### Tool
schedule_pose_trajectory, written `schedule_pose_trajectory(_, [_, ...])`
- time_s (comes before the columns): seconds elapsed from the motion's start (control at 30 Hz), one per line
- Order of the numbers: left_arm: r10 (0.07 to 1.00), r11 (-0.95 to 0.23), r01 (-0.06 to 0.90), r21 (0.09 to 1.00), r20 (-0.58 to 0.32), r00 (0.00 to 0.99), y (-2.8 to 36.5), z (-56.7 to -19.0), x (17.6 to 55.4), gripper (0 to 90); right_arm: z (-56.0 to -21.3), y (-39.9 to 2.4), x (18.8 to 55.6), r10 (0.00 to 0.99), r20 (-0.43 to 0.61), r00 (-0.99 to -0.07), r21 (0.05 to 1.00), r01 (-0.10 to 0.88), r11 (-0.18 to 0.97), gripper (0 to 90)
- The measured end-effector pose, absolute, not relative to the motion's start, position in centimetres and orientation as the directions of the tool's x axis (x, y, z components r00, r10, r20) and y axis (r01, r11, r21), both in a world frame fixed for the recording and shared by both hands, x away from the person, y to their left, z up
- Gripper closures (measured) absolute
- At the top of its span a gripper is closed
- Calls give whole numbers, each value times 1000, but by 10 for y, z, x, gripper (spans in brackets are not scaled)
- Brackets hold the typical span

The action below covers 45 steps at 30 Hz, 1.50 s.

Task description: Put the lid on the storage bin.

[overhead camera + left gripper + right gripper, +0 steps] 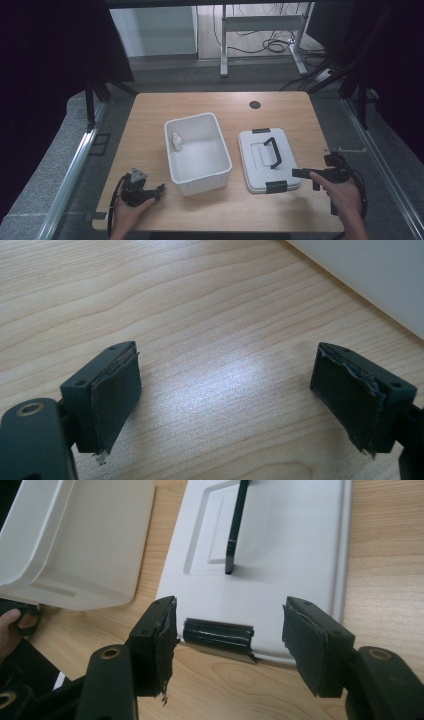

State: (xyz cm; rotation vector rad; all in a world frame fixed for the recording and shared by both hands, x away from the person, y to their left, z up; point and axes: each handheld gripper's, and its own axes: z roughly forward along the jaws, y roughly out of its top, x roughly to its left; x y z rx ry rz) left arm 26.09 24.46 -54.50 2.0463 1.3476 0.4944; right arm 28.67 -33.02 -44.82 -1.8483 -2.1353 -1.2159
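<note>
Both grippers rest low at the near tabletop edge — the left gripper beside the white bin, the right gripper at the lid, fingers spread and empty. A small bottle stands inside the bin.

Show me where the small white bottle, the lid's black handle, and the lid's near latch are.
small white bottle (176, 141), high view, on its body, inside the white bin.
black handle (273, 151), high view, on the raised bar above the lid.
near latch (217, 634), right gripper view, on the black clip's middle.
</note>
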Motion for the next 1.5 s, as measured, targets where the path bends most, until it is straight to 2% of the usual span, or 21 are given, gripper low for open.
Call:
schedule_pose_trajectory(1.13, [915, -272, 678, 683, -34, 402, 245, -545, 260, 129, -423, -299, 342, 812, 520, -265, 390, 919, 51, 441])
schedule_pose_trajectory(1.5, [915, -272, 678, 683, -34, 401, 245, -545, 260, 129, -416, -291, 359, 821, 500, -274, 377, 923, 78, 440])
